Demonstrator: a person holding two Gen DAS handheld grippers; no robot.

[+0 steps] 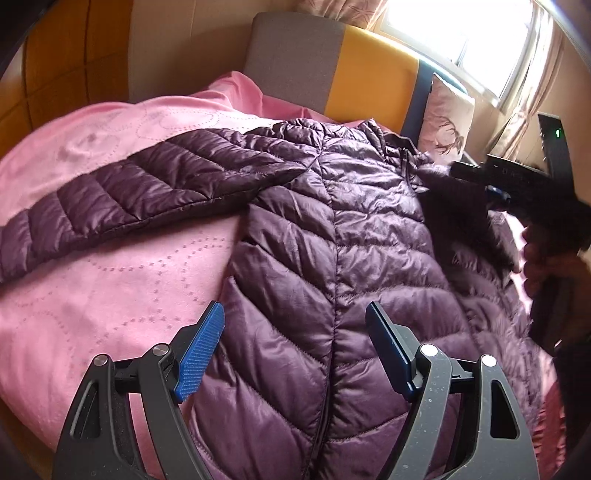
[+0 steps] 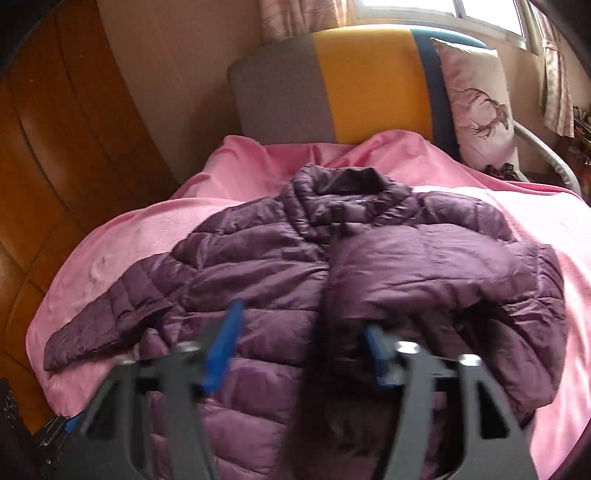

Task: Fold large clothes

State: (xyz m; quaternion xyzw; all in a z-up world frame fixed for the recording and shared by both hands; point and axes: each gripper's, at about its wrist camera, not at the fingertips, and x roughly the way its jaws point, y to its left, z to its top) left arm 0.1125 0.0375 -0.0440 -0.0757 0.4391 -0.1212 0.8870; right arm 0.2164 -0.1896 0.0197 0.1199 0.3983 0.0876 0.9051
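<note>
A purple quilted down jacket [image 1: 332,229] lies flat on the pink bedspread [image 1: 92,295], collar toward the headboard. Its left sleeve [image 1: 122,199] stretches out to the left. In the right wrist view the jacket [image 2: 280,266] shows its right sleeve [image 2: 461,277] folded across the chest. My left gripper [image 1: 295,347] is open and empty, hovering over the jacket's lower left panel. My right gripper [image 2: 303,347] is open, blurred, just above the jacket's middle beside the folded sleeve. It also shows in the left wrist view [image 1: 517,192] at the right.
A grey, yellow and blue headboard [image 2: 369,85] stands at the back. A pink pillow with a deer print [image 2: 480,107] leans on it at the right. Wooden wardrobe panels [image 2: 55,166] line the left. A bright window [image 1: 461,33] with curtains is at the back right.
</note>
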